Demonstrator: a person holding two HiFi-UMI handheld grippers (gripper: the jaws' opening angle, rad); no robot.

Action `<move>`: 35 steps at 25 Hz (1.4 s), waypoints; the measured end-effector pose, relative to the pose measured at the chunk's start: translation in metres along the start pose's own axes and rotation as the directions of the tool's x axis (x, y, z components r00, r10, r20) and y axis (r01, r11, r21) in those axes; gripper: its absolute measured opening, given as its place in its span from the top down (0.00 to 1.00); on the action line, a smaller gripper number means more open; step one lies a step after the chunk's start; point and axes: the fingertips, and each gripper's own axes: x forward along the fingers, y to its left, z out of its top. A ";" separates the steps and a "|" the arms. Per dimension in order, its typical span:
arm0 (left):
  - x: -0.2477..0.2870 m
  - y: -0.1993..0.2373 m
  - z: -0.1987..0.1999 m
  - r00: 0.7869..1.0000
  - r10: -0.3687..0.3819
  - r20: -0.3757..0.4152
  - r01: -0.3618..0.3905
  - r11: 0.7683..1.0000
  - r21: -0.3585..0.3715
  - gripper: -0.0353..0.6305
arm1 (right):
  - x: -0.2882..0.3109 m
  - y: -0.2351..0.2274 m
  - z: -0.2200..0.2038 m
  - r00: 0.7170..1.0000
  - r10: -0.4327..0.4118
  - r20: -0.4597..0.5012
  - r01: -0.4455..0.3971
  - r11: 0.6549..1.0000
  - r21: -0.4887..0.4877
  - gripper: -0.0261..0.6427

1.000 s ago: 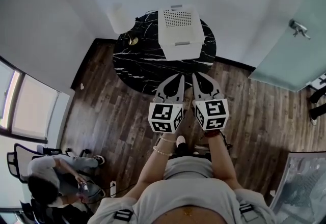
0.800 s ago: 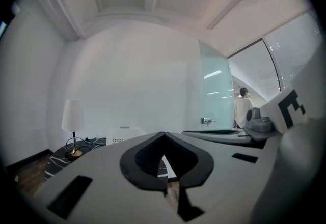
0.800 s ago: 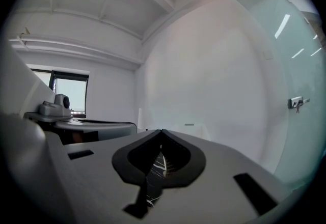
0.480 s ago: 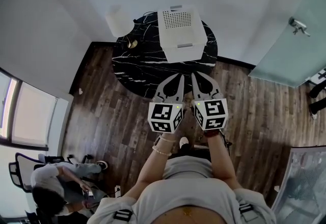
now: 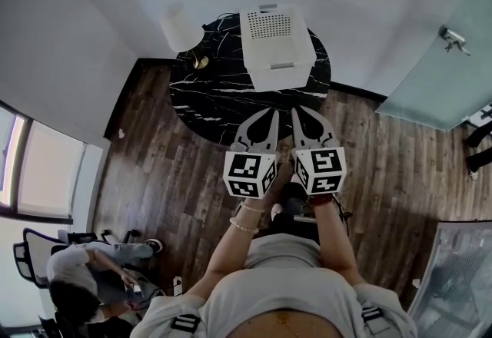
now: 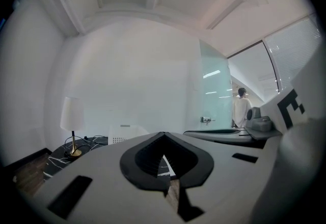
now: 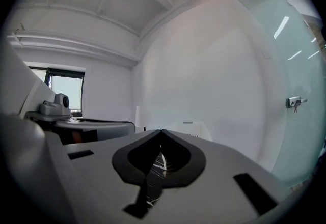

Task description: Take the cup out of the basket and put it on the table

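I hold both grippers side by side in front of me, over the wood floor and short of the round black bench. On the left gripper the fingers are pressed together w/ nothing between them. The right gripper is the same: tips meeting, empty.

The white basket sits on the far half of the bench, w/ a lamp just off its left side. I can't see the cup from here. No view looks down into the basket, so I take it to be inside, below the rim.

The step in hand, as I judge it, is the approach.

- Get closer first. Step up to the bench edge so I'm looking into the basket before committing either gripper.
- Open the fingers wide before they cross the rim, not inside it — the walls prob. leave little room to spread.
- One gripper should do. The right looks handier, since the basket sits a bit to that side.
- Come in from above, straight down, and keep clear of the lamp and its cord.
- Pick the grip once the cup shows: across the body if it's upright, over the lip if it's tipped.
- There's bare bench in front of the basket — a good spot to set it down.
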 end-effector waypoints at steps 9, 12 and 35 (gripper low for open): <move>0.033 0.011 0.003 1.000 0.006 -0.013 -0.006 1.000 0.003 0.94 | 0.029 -0.020 0.003 1.000 0.010 -0.007 -0.010 1.000 0.009 0.95; 0.047 0.015 0.003 1.000 0.013 -0.013 -0.013 1.000 -0.003 0.94 | 0.041 -0.029 0.003 1.000 0.016 -0.013 -0.016 1.000 0.006 0.95; 0.151 0.059 0.021 0.988 0.154 -0.020 -0.154 0.988 0.000 0.94 | 0.151 -0.086 0.025 0.986 0.166 -0.024 -0.166 0.986 0.007 0.95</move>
